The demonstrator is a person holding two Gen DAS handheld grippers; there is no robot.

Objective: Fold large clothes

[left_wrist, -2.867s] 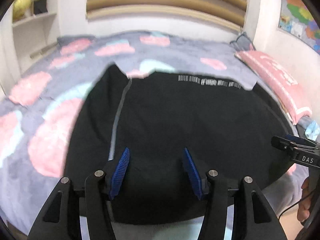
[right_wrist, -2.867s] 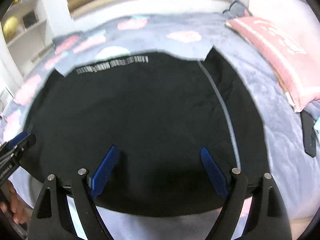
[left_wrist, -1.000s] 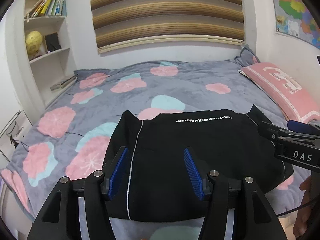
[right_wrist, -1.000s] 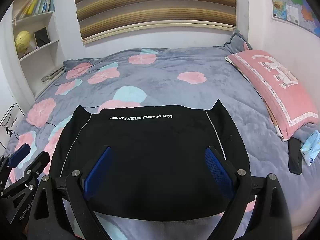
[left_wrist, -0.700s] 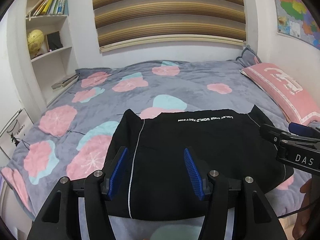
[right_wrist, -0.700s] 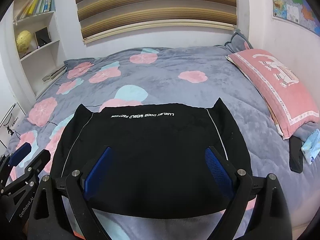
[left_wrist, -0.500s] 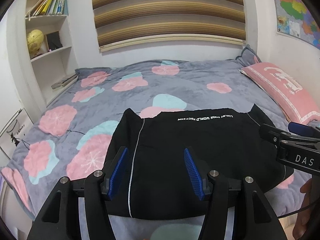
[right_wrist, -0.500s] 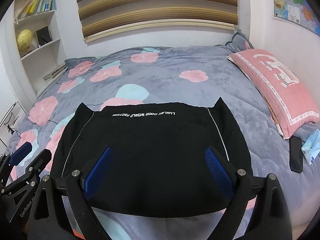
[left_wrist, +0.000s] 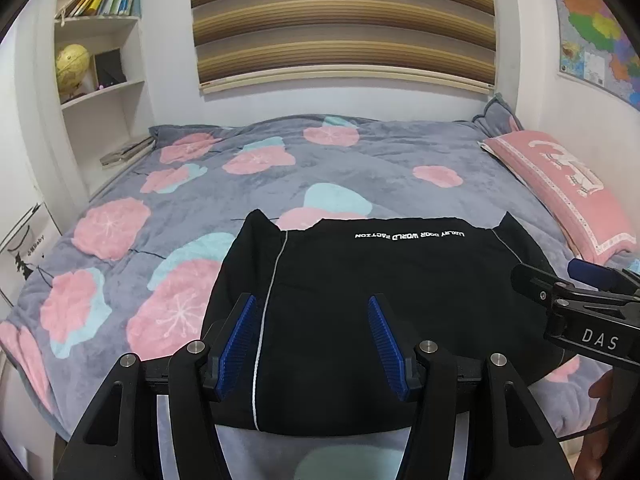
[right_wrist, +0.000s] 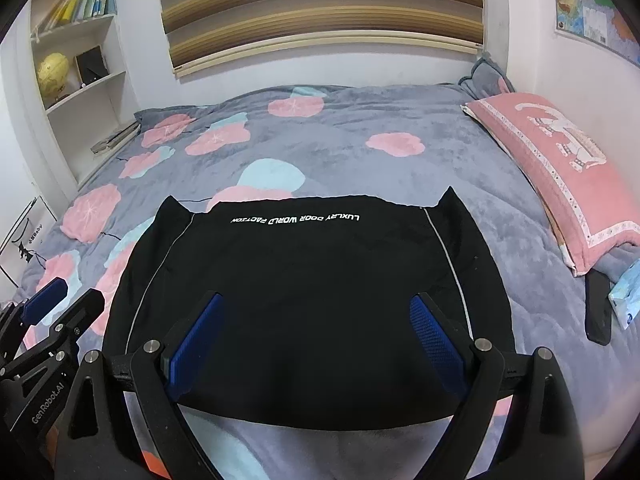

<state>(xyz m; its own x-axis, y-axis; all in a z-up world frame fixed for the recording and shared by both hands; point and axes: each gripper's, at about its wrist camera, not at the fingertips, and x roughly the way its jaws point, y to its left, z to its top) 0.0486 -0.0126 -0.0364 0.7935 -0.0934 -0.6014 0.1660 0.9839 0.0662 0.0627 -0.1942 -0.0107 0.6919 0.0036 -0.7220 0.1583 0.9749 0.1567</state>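
Observation:
A black garment (left_wrist: 384, 280) with thin white side stripes and white lettering lies folded flat on the near part of the bed; it also shows in the right wrist view (right_wrist: 312, 280). My left gripper (left_wrist: 312, 304) is open and empty, held above the garment's left part. My right gripper (right_wrist: 316, 304) is open and empty, held above the garment's middle. The right gripper also shows at the right edge of the left wrist view (left_wrist: 576, 300), and the left gripper at the lower left of the right wrist view (right_wrist: 52, 312).
The bed has a grey blanket (left_wrist: 256, 184) with pink and teal flowers. A pink pillow (right_wrist: 560, 160) lies along the right wall. A dark phone (right_wrist: 598, 308) and a tissue pack (right_wrist: 626, 296) lie at the bed's right edge. White shelves (left_wrist: 100, 80) stand left.
Both grippers have pulled up and back from close over the garment about three seconds ago. Over the last second the views barely shift.

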